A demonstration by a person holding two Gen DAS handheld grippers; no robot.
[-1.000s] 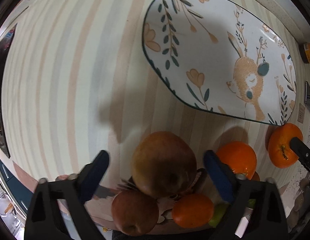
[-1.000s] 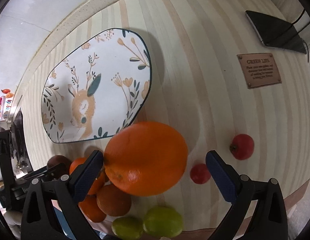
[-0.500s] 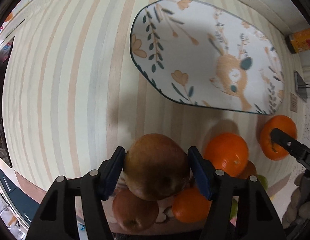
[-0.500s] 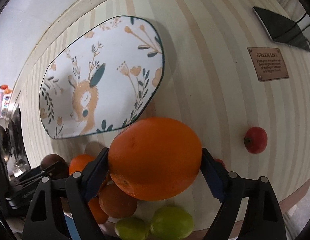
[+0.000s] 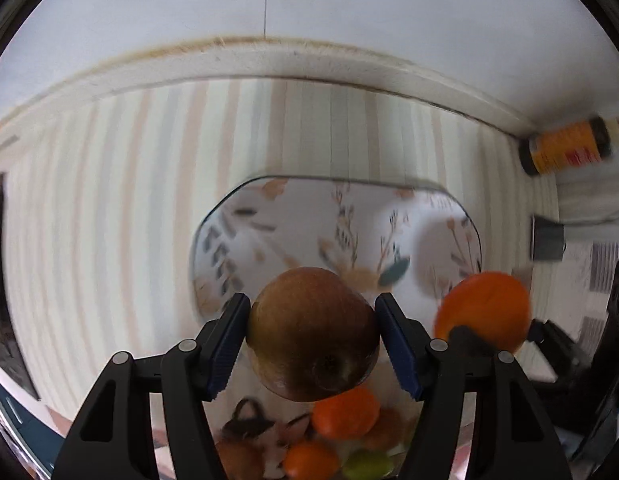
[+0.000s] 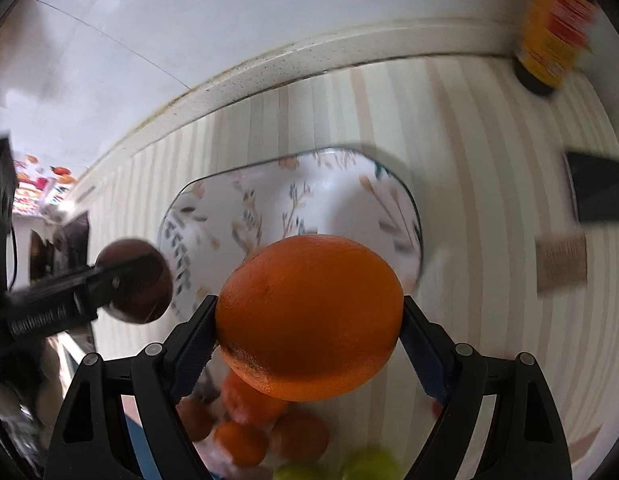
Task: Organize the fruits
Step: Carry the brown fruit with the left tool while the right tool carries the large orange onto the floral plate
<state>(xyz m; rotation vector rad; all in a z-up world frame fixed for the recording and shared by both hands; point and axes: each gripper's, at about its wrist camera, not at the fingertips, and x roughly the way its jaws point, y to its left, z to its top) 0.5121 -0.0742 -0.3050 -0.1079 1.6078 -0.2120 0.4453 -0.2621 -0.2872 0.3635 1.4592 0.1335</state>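
Two fruits are off the striped counter (image 5: 109, 208), each pinched in a tool. The left tool (image 5: 312, 334) has its blue pads pressed on a brown-red apple (image 5: 313, 332); the right tool (image 6: 309, 320) clamps a large orange (image 6: 309, 316). Both hang in front of the near rim of the deer-patterned plate (image 5: 293, 216), the orange at the apple's three o'clock. More oranges (image 5: 345, 412) and a green fruit (image 5: 367, 465) lie blurred at six o'clock. A yellow bottle (image 5: 565, 146) lies at two o'clock.
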